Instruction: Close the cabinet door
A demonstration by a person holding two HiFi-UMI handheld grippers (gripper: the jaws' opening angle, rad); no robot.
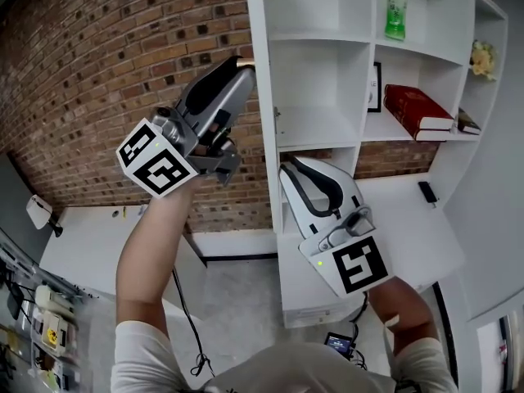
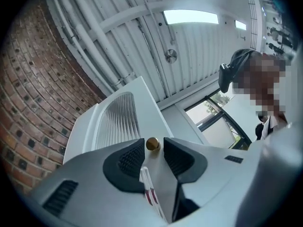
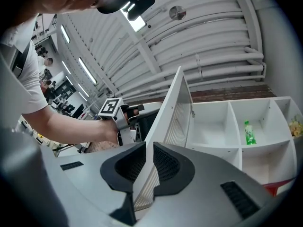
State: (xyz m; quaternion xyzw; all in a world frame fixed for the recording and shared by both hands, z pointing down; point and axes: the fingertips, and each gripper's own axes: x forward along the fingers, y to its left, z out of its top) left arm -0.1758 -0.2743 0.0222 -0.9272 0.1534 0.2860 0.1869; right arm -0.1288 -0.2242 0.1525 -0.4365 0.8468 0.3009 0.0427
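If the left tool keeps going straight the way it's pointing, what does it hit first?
Likely the brass knob on the cabinet door, sitting just ahead between the left tool's open jaws.

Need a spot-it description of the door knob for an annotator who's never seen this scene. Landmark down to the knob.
Start at the white shelf unit against the brick wall; its door, white with a ribbed panel, stands open at the unit's left end. On that door's face, between the left gripper's jaws, sits the knob: a small round brass-coloured stud, the only gold thing there.
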